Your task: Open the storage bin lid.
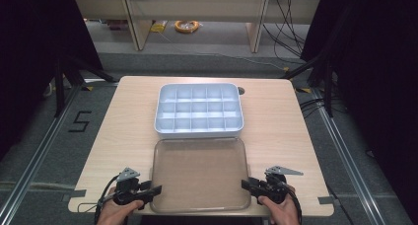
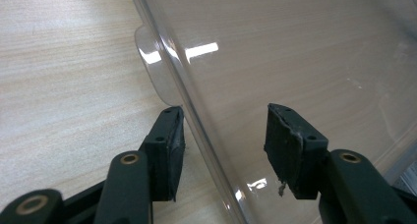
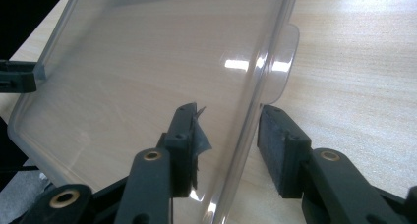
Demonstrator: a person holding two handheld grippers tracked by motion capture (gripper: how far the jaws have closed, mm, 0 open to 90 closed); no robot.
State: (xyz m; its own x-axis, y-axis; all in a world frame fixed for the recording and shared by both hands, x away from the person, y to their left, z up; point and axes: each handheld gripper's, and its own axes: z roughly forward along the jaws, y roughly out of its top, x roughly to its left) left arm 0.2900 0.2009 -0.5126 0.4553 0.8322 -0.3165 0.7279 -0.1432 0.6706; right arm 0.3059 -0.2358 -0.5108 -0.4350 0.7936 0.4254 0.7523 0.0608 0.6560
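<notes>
A clear plastic lid (image 1: 199, 173) lies flat at the near edge of the wooden table (image 1: 276, 121). Just behind it sits a white compartment box (image 1: 199, 132), its many cells empty. My left gripper (image 1: 156, 189) is at the lid's left edge; in the left gripper view the left gripper (image 2: 226, 145) is open, its jaws astride the lid's rim (image 2: 196, 121) below a small tab (image 2: 150, 62). My right gripper (image 1: 245, 184) is at the right edge; the right gripper (image 3: 228, 145) is open too, straddling the rim (image 3: 251, 116) near the other tab (image 3: 282, 62).
Bare wood lies on both sides of the lid and the box. A cable hole (image 1: 241, 91) sits at the box's back right corner. The left gripper's jaw tip (image 3: 17, 76) shows across the lid in the right gripper view. Metal rails and cables run along the floor around the table.
</notes>
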